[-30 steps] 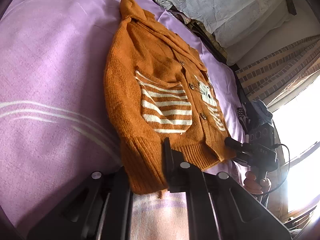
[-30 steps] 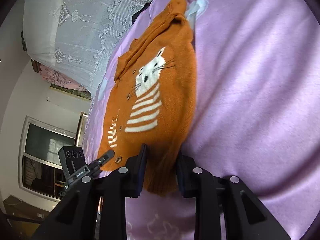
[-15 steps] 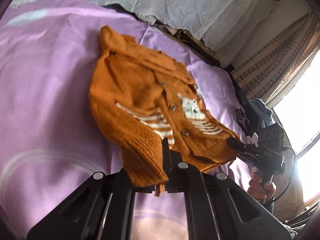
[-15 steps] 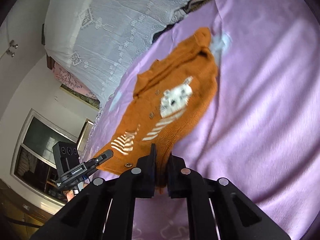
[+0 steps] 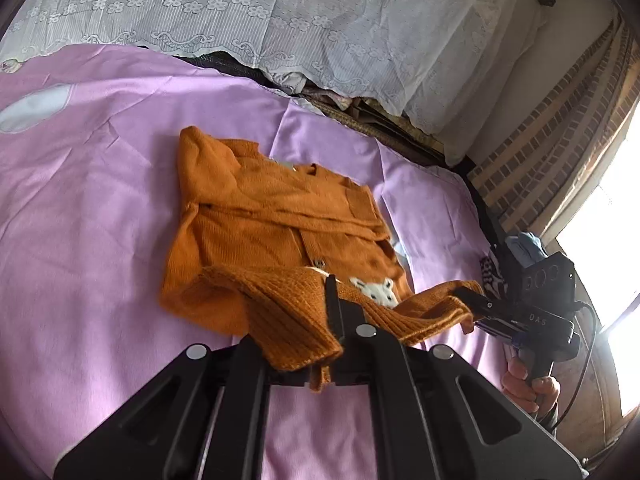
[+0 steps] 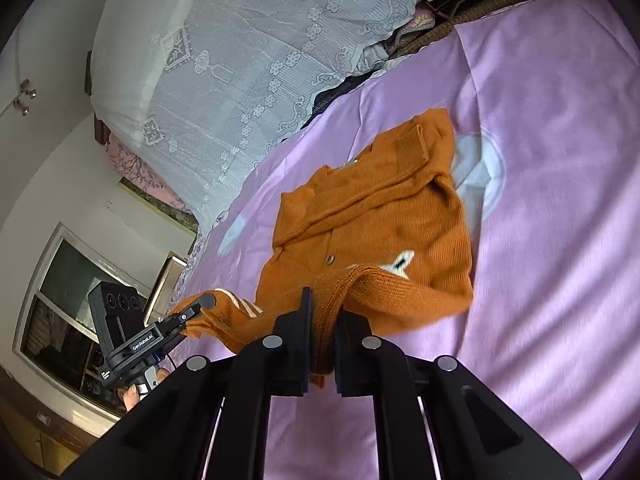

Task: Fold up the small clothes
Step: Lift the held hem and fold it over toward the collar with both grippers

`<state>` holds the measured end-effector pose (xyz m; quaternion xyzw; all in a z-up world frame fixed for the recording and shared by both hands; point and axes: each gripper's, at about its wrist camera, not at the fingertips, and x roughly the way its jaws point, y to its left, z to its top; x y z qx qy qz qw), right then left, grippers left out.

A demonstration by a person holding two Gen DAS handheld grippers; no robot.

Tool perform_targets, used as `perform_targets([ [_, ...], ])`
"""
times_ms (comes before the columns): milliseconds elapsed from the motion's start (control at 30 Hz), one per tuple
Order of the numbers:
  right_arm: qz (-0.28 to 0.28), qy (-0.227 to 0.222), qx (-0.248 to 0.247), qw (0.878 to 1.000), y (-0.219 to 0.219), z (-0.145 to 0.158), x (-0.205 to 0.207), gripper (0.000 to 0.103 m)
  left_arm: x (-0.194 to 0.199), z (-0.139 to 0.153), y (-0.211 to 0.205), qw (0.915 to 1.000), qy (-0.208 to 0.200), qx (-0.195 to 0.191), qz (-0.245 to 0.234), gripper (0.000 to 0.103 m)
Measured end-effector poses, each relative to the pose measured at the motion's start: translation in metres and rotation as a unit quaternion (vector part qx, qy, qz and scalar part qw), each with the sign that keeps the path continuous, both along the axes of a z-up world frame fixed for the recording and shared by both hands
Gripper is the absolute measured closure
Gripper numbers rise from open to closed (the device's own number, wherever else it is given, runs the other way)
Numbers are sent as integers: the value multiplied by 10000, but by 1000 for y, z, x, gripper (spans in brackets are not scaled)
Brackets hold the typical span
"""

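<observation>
Orange knit cardigan (image 5: 276,216) lies on the purple bedsheet (image 5: 80,208), and I have its ribbed bottom hem pinched at both corners. My left gripper (image 5: 320,336), at the lower centre of the left wrist view, is clenched on one corner of the hem, with the knit bunched between its black fingers (image 5: 334,308). My right gripper (image 6: 322,336), at the lower centre of the right wrist view, is clamped on the other corner; its jaws have just been closing on the fabric that sits between them. The hem hangs off the sheet between the two grippers, curling back over the body of the cardigan, while the collar end rests flat toward the middle of both frames. A white animal face on the front shows just beyond the raised hem in the left view. In the right of that view a hand (image 5: 528,384) holds the right gripper's handle. White lace cloth (image 5: 280,20) fills the top of the frame. I see no containers anywhere in either view.
</observation>
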<state>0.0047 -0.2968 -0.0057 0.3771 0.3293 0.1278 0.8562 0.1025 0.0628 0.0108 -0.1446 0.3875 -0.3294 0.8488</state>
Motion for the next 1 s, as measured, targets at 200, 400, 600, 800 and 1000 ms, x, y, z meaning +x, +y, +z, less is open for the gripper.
perform_targets([
  [200,-81,58,34,9999,-7,4,39,94,33,4,-11,9998,-34,91,168,98],
  [400,-199,82,87,9997,-17,5,74,94,66,4,-13,9993,76,-48,374,98],
  [600,-331,82,217,9992,-34,3,105,94,98,1,-15,9985,160,-121,505,98],
  [800,-408,150,299,9986,-43,-5,135,94,122,0,-26,9983,104,5,568,98],
  [1000,-444,191,414,9980,-52,-12,160,94,150,-4,-28,9975,179,-82,672,98],
])
